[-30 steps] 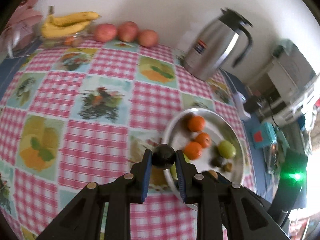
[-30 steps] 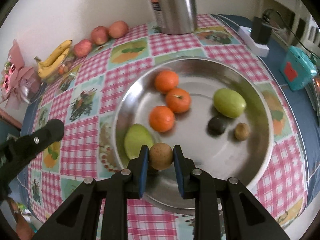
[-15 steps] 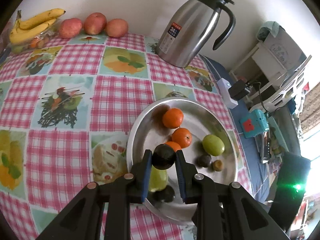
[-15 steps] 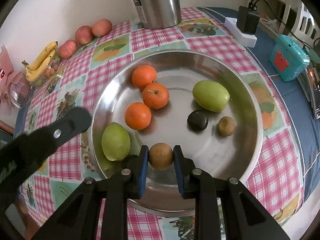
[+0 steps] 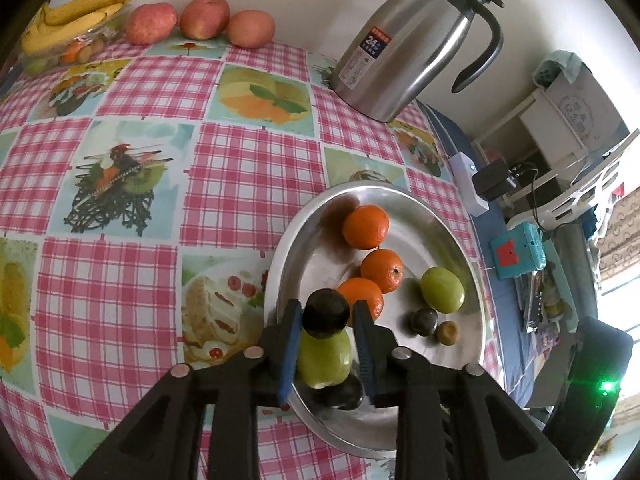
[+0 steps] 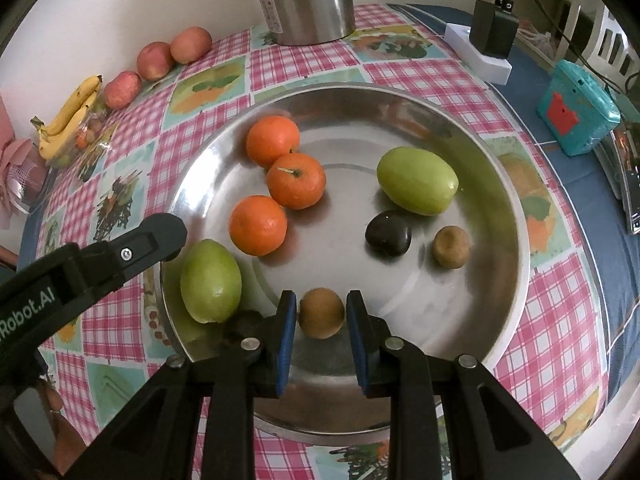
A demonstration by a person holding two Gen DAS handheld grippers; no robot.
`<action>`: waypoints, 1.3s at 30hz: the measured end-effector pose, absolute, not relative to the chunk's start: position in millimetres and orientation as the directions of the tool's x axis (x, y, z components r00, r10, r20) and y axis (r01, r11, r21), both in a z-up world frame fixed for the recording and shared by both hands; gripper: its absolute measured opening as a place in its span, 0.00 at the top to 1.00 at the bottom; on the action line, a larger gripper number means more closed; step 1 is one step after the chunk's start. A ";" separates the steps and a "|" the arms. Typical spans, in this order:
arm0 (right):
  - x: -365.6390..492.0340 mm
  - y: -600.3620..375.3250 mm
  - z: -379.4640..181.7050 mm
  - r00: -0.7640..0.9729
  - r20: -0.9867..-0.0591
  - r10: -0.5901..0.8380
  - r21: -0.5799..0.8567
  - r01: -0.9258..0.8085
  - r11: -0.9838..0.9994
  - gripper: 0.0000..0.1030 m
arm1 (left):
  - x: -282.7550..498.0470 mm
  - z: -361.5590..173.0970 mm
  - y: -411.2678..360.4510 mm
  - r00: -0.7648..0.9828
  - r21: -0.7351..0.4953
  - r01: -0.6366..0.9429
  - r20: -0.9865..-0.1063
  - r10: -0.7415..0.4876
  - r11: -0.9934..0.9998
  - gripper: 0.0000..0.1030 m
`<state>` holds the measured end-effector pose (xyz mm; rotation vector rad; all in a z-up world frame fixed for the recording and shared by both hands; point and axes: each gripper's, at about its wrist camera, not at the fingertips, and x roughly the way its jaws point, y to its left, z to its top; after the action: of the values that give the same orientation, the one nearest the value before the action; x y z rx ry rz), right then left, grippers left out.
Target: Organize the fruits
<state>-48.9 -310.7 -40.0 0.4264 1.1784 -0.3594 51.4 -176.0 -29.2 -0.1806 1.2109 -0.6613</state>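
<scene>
While the steel tray [image 6: 500, 184] waits below, a small dark fruit [image 5: 325, 313] is pinched in the left gripper [image 5: 325, 320] and a small brown fruit [image 6: 322, 312] in the right gripper [image 6: 322, 312]. Both look round, light and smooth, so slipping seems likely; each is best squeezed softly across its middle.

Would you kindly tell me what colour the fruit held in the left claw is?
Very dark, almost black fruit, seen best in the left wrist view.
</scene>
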 end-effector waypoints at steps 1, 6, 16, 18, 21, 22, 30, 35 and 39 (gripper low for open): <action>-48.8 -310.3 -39.7 0.343 -0.938 -0.050 0.131 0.484 0.865 0.72 | 51.0 -28.2 -176.2 0.192 -0.470 0.376 -0.803 -0.564 0.798 0.67; -48.0 -310.9 -36.6 0.353 -0.934 -0.058 0.131 0.488 0.863 0.71 | 50.1 -23.6 -175.8 0.201 -0.454 0.377 -0.811 -0.550 0.807 0.67; -43.7 -306.9 -28.0 0.391 -0.918 -0.071 0.130 0.463 0.877 0.50 | 48.2 -6.6 -154.2 0.363 -0.172 0.318 -0.887 -0.287 0.932 0.24; -42.3 -305.1 -27.5 0.390 -0.917 -0.083 0.116 0.458 0.881 0.40 | 51.4 -8.4 -145.1 0.389 -0.111 0.284 -0.894 -0.220 0.952 0.15; -41.1 -304.2 -28.6 0.387 -0.918 -0.090 0.106 0.456 0.884 0.29 | 57.0 -15.9 -132.8 0.394 -0.057 0.245 -0.906 -0.153 0.968 0.10; -40.7 -304.0 -29.1 0.387 -0.918 -0.089 0.106 0.454 0.885 0.29 | 58.5 -18.4 -130.0 0.392 -0.049 0.236 -0.909 -0.141 0.971 0.09; -38.5 -301.4 -29.9 0.397 -0.911 -0.114 0.079 0.439 0.895 0.22 | 61.8 -26.4 -118.1 0.411 -0.023 0.216 -0.905 -0.112 0.976 0.00; -37.1 -302.3 -29.8 0.403 -0.907 -0.124 0.071 0.437 0.897 0.07 | 63.8 -26.9 -120.8 0.432 0.000 0.207 -0.897 -0.092 0.978 0.00; -36.8 -300.6 -28.8 0.407 -0.903 -0.134 0.059 0.427 0.902 0.07 | 62.2 -20.1 -116.7 0.487 0.010 0.176 -0.870 -0.078 0.984 0.00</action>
<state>-36.8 -300.6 -28.8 0.3008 1.0990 -0.3598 62.2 -116.7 -20.1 0.1028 1.0517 -0.1551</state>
